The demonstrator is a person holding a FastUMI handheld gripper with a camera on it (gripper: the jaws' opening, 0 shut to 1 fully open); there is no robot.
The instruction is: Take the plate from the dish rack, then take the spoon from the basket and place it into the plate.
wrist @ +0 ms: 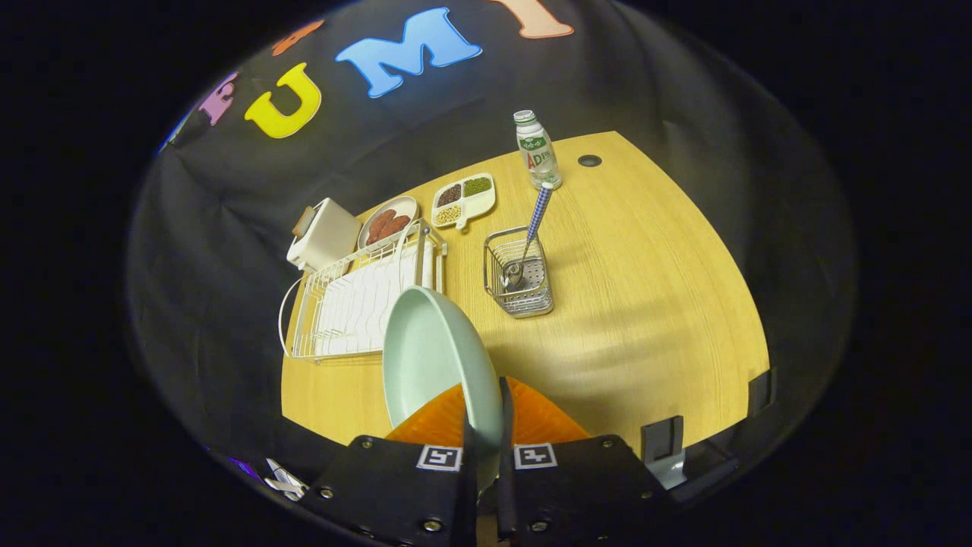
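Note:
A pale green plate stands on edge between my fingers, held by its near rim above the wooden table. My gripper is shut on that rim. Beyond the plate to the left lies the white wire dish rack. Ahead and slightly right stands a small wire basket with a spoon upright in it, bowl down and checked blue handle leaning up out of the top.
Behind the rack are a white toaster, a small plate of reddish food and a divided dish of grains. A white bottle stands at the far edge, near a cable hole.

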